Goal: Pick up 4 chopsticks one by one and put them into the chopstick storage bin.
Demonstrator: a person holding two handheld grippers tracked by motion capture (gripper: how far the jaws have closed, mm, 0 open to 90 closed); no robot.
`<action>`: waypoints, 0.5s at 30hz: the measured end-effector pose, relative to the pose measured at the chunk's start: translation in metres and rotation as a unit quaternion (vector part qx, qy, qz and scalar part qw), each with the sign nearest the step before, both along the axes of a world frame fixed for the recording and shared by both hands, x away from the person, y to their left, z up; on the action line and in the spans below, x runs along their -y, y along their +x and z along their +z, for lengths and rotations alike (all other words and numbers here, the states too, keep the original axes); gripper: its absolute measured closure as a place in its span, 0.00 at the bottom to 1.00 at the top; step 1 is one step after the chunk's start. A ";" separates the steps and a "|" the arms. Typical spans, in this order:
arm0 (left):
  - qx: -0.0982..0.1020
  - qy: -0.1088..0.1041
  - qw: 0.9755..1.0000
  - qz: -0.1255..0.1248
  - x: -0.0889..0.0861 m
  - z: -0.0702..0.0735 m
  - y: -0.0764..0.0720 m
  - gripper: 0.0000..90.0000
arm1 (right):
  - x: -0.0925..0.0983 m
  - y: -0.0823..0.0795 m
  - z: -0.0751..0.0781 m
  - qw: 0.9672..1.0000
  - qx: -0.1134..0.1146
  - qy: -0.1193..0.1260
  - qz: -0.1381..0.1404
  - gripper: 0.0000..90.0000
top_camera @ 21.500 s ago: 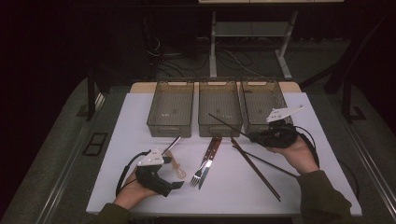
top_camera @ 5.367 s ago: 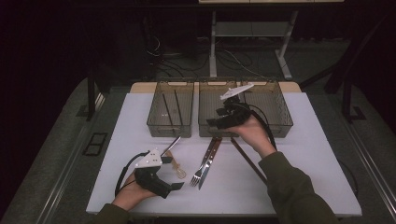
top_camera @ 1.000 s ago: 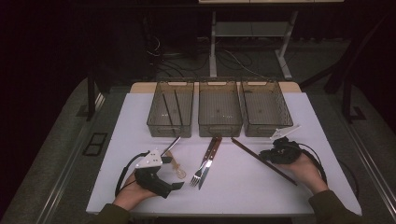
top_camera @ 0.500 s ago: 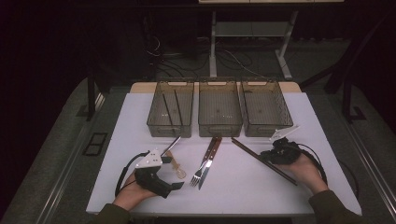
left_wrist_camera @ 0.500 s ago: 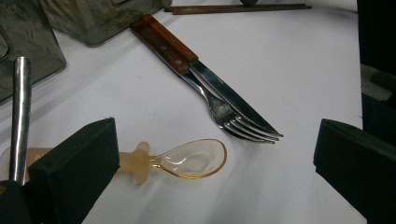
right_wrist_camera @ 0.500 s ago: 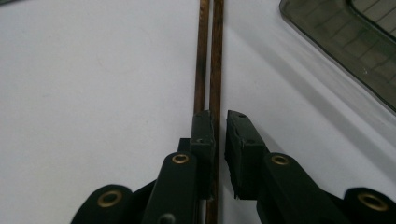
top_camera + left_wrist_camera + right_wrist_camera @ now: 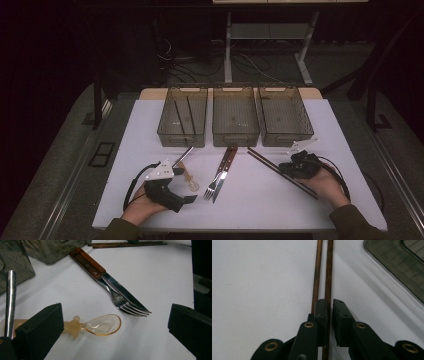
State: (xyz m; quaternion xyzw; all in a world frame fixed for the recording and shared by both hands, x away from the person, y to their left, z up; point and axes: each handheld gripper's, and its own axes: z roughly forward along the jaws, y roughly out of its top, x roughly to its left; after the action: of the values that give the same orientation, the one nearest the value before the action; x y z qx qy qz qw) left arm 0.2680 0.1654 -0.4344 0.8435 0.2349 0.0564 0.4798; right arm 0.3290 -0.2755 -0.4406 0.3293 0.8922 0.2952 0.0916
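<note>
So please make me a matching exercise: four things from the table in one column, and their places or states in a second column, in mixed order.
Things:
1. chopstick pair
2. amber spoon
3. middle bin
4. fork

Places or states:
a. lies partly under the knife
b. one stick pinched by the right gripper
c. between the open jaws of the left gripper
d. holds no cutlery

Pairs: 1-b, 2-c, 3-d, 4-a
</note>
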 end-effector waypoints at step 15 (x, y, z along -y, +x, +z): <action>0.001 -0.001 1.000 -0.001 0.000 0.000 0.000 0.00 | 0.000 -0.002 -0.001 1.000 0.009 0.002 -0.001 0.94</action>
State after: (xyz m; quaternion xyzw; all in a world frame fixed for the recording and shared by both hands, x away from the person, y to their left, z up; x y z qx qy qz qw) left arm 0.2678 0.1653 -0.4343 0.8432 0.2339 0.0562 0.4807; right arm 0.3273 -0.2759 -0.4412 0.3280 0.8904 0.2997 0.0993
